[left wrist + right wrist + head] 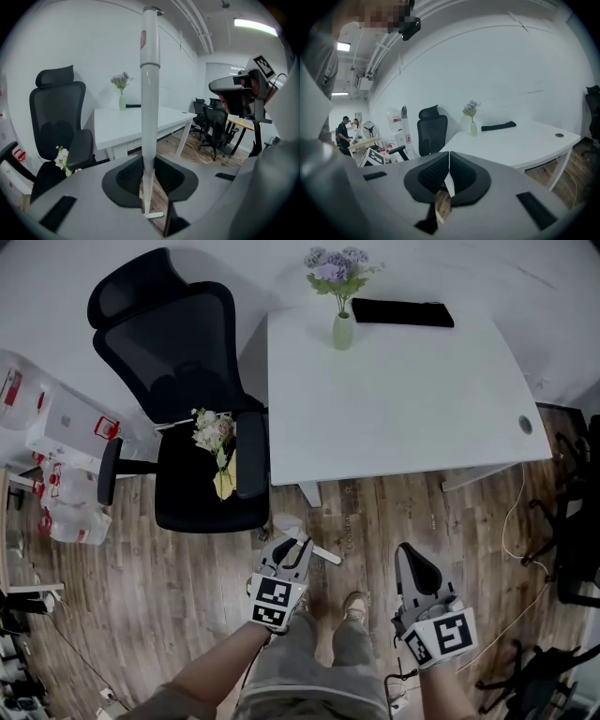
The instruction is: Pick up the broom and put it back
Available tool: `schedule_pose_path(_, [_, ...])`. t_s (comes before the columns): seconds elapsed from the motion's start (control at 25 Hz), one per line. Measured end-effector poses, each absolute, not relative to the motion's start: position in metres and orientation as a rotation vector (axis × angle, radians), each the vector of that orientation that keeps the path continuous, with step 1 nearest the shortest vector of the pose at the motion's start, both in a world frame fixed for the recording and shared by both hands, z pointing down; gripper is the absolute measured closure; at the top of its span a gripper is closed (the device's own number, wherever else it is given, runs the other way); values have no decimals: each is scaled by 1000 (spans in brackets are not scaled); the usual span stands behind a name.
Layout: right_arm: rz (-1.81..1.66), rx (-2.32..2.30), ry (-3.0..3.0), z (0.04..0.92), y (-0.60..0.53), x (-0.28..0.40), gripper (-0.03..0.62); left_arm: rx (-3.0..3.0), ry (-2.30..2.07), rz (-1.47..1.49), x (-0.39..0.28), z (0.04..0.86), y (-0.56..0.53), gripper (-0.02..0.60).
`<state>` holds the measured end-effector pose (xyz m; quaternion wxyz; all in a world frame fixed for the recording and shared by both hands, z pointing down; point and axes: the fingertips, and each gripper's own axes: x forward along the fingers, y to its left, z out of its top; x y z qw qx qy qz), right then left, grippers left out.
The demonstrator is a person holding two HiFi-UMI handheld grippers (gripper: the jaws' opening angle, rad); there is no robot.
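Overhead, the white desk (394,399) fills the upper right, its legs almost wholly hidden under the top. A black office chair (187,381) stands just beside the desk's left edge, and its seat covers its base. The broom (150,117) is hard to read from the head view, where it shrinks to a short white stub by the left gripper (292,546). Its head cannot be made out. The left gripper view shows only a small pale flat piece at the low end, above the wooden floor (169,596).

The broom's long axis stands close to upright in front of the desk. The end with the red label (143,40) points up and the thin end points down at the floor. The left gripper's jaws are clamped on the handle low down. The right gripper (410,557) hangs well apart from the broom with its jaws together. A pale sliver shows in the thin slit between them, too small to identify. A bunch of flowers (214,432) lies on the chair seat, and a vase (343,331) stands near the desk's far edge
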<state>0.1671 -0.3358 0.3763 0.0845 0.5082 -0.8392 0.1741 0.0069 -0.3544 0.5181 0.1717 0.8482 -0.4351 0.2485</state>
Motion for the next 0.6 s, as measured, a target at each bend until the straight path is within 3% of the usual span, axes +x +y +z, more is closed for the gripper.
schedule_pose_path(0.36, [585,1545,-2477,470,-340,168,563,2402,-1171,744,25,614,-365,494])
schedule_pose_path(0.6, [586,1579,-2447,507,-342,183,563,2472,-1175,684,47,624,-390,494])
